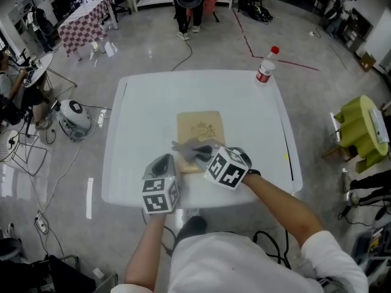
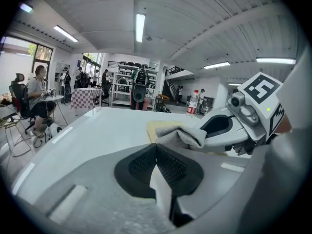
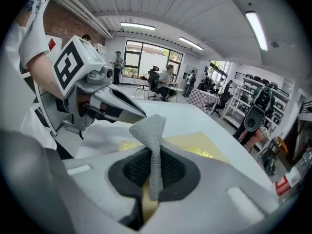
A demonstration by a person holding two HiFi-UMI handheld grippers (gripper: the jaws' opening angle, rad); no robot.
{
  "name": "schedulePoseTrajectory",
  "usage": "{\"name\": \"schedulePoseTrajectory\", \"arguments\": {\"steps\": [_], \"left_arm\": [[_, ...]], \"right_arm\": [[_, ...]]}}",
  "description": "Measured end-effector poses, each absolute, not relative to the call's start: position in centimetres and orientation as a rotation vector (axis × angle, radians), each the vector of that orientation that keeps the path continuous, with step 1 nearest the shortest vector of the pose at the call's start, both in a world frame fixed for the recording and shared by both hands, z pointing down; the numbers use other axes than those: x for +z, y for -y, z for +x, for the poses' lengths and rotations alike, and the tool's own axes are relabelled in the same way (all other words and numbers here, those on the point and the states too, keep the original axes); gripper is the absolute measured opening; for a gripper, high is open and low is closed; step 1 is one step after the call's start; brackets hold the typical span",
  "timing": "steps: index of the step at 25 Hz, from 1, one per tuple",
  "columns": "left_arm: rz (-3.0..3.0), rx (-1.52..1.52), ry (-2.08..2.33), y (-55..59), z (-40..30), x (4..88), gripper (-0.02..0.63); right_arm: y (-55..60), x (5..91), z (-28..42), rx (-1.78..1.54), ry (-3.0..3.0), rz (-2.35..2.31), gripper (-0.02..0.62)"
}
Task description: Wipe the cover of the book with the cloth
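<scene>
Left tool (image 2: 156, 164), pressed together on nothing, sits at seven o'clock of the tan book (image 1: 200, 126) lying mid-worktop (image 1: 140, 115). Right tool (image 3: 150, 174) pinches the grey cloth (image 3: 152, 128) over the book's near edge. With nothing pinning it, the book could slide under wiping.

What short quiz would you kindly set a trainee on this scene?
1. True or false: the right hand-held gripper is shut on the cloth.
2. Multiple choice: what colour is the cap of the bottle at the far right corner of the table? A red; B blue; C green.
3. Short answer: which hand-held gripper, near the book, holds nothing?

Key: 1 true; 2 A; 3 the left hand-held gripper, whose jaws are together with nothing between them.
</scene>
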State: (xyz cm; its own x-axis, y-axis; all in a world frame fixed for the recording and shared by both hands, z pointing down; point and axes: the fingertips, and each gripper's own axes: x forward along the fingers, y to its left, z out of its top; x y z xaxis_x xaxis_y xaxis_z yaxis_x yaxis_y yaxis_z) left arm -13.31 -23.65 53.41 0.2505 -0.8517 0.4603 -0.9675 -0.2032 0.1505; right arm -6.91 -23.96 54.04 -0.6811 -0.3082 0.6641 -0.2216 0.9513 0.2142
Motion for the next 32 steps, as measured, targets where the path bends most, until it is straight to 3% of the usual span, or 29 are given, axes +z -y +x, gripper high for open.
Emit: {"name": "schedulePoseTrajectory", "arguments": {"steps": [17,32], "left_arm": [[2.072,0.362,1.713,21.4,-14.6,53.3,0.006],[2.078,0.350,1.730,24.0,-17.4,53.9,0.006]], "right_arm": [[15.7,53.5,-6.3,-0.093,2.366,0.102,0.017],[27.6,47.8,-10.6,-0.248,2.403,0.317,0.017]]}}
